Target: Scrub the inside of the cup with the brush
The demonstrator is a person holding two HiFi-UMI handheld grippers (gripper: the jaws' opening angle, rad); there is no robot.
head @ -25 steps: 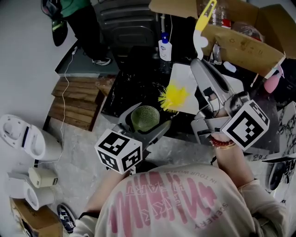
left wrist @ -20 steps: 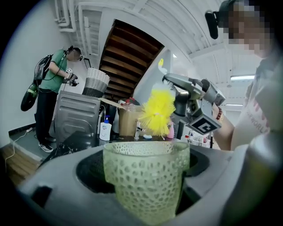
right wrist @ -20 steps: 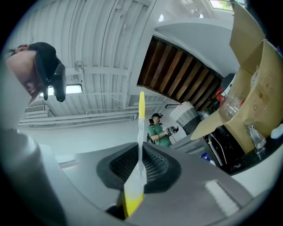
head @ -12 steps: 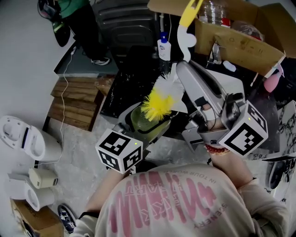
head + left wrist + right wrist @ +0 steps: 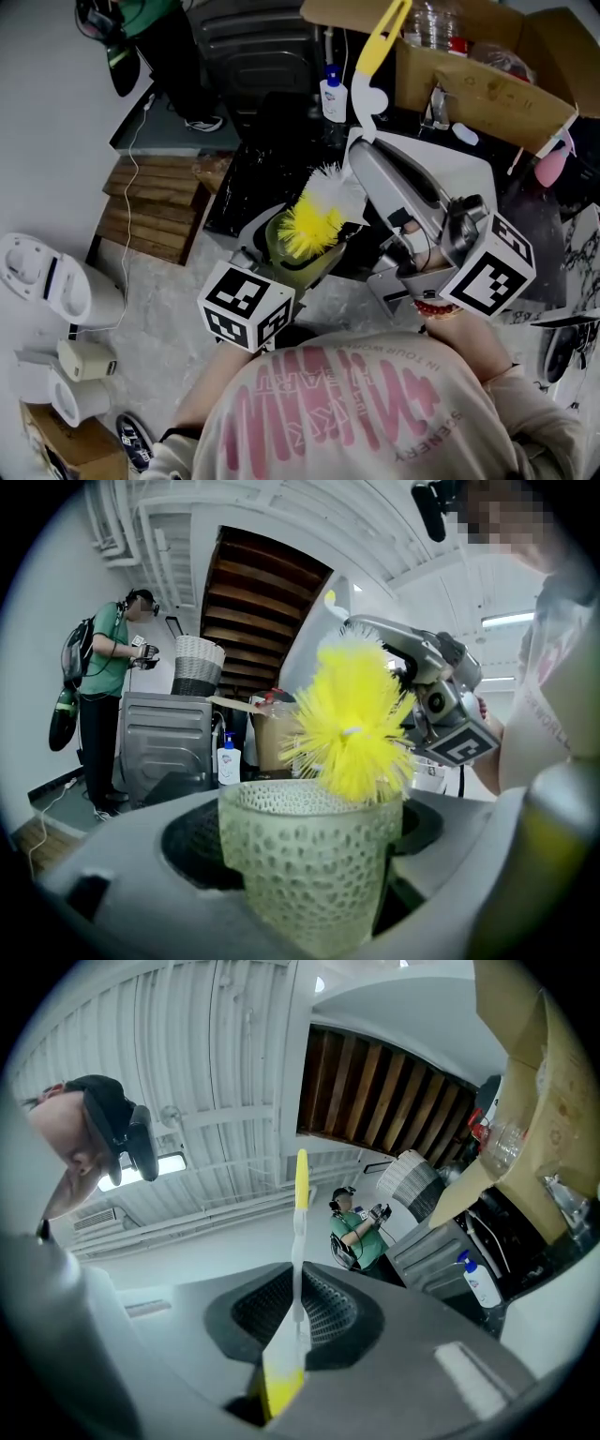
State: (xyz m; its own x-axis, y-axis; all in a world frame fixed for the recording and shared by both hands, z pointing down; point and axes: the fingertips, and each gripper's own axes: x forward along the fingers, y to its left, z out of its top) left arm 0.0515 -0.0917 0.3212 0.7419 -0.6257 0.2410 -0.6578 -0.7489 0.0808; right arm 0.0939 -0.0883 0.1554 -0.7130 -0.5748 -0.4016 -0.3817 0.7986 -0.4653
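A pale green textured cup point(image 5: 296, 251) point(image 5: 314, 855) is held upright between the jaws of my left gripper point(image 5: 292, 265) point(image 5: 309, 874), low in the middle of the head view. A brush with a yellow bristle head point(image 5: 312, 225) point(image 5: 354, 731) and a white and yellow handle point(image 5: 368, 66) point(image 5: 298, 1260) is clamped in my right gripper point(image 5: 361, 164) point(image 5: 281, 1382). The bristle head sits at the cup's mouth, partly below the rim on the right side. The handle sticks up past the right gripper toward the cardboard box.
An open cardboard box point(image 5: 487, 80) stands at the back right, a soap dispenser bottle point(image 5: 334, 97) point(image 5: 228, 761) behind the cup. A dark metal appliance point(image 5: 253, 42) and wooden steps point(image 5: 155, 206) lie to the left. A person in green point(image 5: 103, 696) stands beyond.
The right gripper has carried the brush left and down: the bristle head went from beside the cup to its mouth. The left gripper and cup have barely moved.
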